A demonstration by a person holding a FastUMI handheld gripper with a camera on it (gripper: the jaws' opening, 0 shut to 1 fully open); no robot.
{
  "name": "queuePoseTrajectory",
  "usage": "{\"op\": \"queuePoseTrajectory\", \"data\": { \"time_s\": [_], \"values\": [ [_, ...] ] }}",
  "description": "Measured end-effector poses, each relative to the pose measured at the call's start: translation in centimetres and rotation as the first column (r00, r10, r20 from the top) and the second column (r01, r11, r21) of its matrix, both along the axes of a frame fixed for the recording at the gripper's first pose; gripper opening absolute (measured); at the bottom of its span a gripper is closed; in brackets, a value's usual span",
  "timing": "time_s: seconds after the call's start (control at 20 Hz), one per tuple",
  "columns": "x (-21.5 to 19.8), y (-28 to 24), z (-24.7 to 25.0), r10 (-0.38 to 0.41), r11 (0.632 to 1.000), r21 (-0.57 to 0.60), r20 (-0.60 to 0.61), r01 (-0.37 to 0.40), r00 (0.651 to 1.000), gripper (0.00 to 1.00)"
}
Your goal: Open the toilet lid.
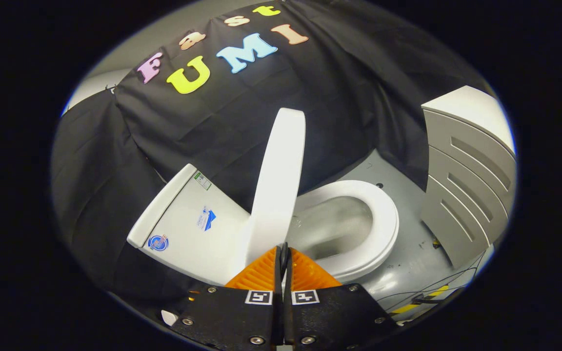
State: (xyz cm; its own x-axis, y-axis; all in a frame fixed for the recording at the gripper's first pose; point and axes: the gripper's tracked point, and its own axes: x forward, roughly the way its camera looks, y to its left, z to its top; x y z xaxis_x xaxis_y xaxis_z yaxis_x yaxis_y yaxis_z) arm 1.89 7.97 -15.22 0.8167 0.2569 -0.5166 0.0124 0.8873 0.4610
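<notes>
Lifting toilet lid (281, 185): stands near upright over seat (381, 214), just ahead of tongs (284, 253). Tongs pressed nearly together, lid edge possibly nipped, unclear. Best: ease lid back gently against tank (188, 219).

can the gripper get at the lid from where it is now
Probably yes. The gripper has its fingers closed together, tips right at the lower edge of the raised toilet lid. Nothing sits between them, though whether they pinch the lid is unclear.
</notes>
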Motion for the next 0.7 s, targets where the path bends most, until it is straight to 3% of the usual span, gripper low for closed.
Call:
{"op": "queuePoseTrajectory", "data": {
  "time_s": [0.25,0.7],
  "values": [
    [0.1,2.6,1.6,0.002,0.990,-0.141,0.084,0.010,0.996,0.00],
    [0.3,8.4,5.0,0.064,0.980,-0.194,0.171,-0.030,0.983,0.00]
  ]
}}
